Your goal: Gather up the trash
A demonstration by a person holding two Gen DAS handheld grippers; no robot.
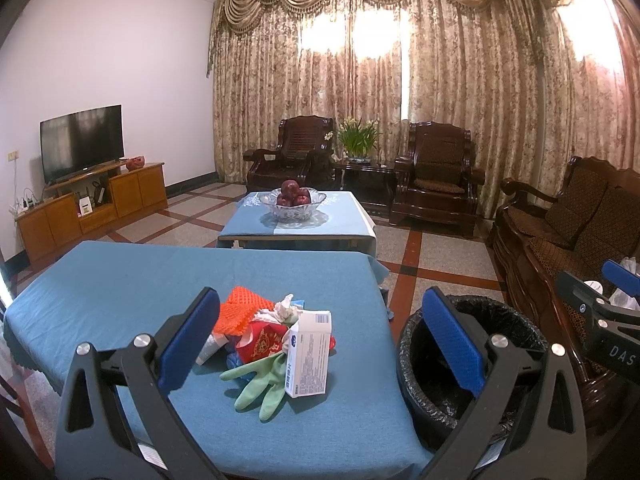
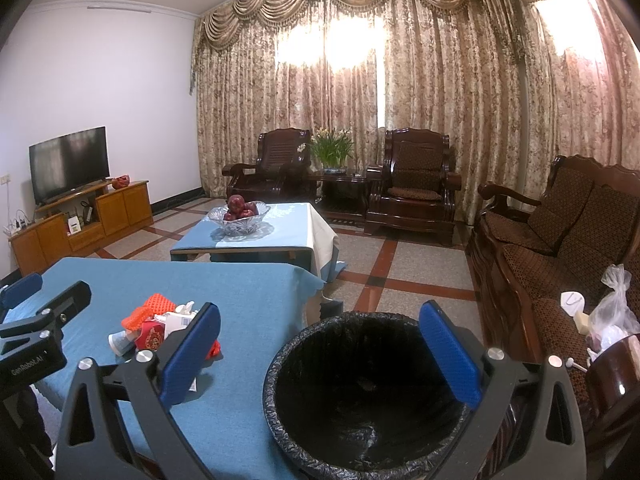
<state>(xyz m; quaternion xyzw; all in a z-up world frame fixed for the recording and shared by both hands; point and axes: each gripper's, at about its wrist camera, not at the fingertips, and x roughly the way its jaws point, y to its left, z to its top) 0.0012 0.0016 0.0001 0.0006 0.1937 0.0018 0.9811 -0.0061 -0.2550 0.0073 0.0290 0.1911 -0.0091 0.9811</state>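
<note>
A blue-clothed counter stands in a curtained living room. The trash pile, with a white box, green glove and orange mesh, sits near the lined bin. Both grippers' fingers gape empty: left gripper, right gripper.

home living room: television, armchairs, curtains
</note>
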